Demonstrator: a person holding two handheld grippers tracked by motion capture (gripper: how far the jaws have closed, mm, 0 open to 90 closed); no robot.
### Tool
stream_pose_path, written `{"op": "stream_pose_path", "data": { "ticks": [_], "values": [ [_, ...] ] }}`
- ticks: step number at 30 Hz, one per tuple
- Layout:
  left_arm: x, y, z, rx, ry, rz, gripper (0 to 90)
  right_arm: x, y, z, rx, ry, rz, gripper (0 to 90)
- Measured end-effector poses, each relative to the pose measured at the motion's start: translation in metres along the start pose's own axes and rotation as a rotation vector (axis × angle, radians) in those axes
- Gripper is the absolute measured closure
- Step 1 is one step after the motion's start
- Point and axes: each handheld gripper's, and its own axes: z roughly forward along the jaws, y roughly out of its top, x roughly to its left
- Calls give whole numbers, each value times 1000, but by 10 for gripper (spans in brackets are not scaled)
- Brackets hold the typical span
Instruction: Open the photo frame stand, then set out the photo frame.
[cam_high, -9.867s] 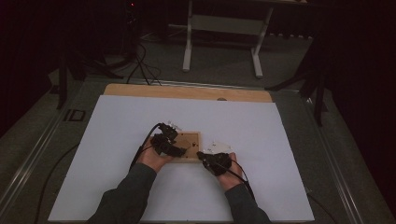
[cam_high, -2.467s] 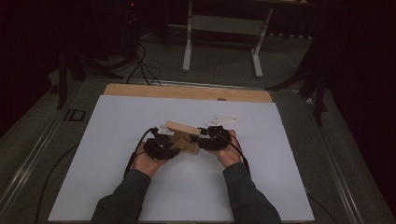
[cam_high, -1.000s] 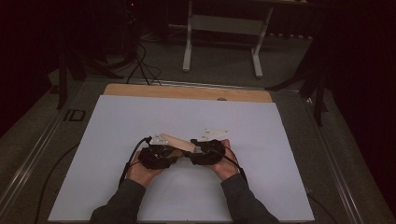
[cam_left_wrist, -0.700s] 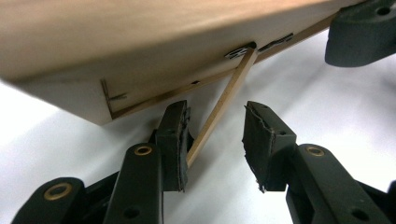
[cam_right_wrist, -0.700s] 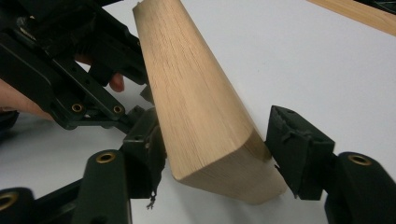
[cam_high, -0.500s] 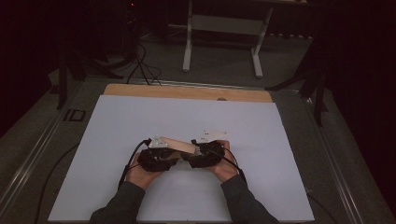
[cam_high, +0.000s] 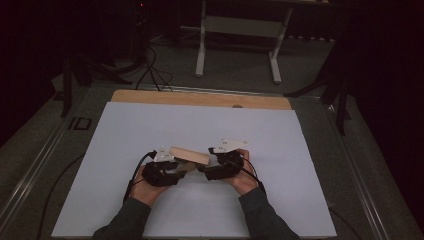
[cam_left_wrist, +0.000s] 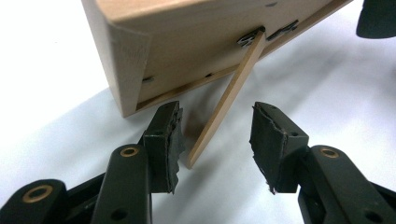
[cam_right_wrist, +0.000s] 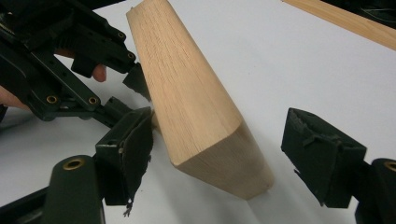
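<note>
A light wooden block (cam_high: 189, 155) rests tilted on the white sheet (cam_high: 150, 125), propped by a thin hinged wooden strut (cam_left_wrist: 233, 88) at its back. My left gripper (cam_high: 184, 169) meets it from the left. In the left gripper view the left gripper (cam_left_wrist: 217, 137) is open, its jaws have just been opening, and the strut stands between the pads untouched. My right gripper (cam_high: 204, 169) comes from the right. The right gripper (cam_right_wrist: 224, 144) is open too, its jaws just widened, with the block's end (cam_right_wrist: 219, 163) between the pads and gaps on both sides.
The white sheet covers a wooden board whose far edge (cam_high: 200, 98) shows as a strip, also in the right gripper view (cam_right_wrist: 345, 23). Behind the table a metal stand (cam_high: 237, 45) and cables lie on the dark floor. Both hands rest low on the sheet.
Earlier the block lay flat farther back; now it leans on its strut nearer the person. Over the last second the hands barely shifted.
</note>
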Motion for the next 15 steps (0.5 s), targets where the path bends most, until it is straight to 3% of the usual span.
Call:
{"op": "stream_pose_path", "data": {
  "ticks": [15],
  "values": [
    [2, -7, -14, -31, 15, -7, 529, -2, 1, -11, -27, -1, 4, 246]
  ]
}}
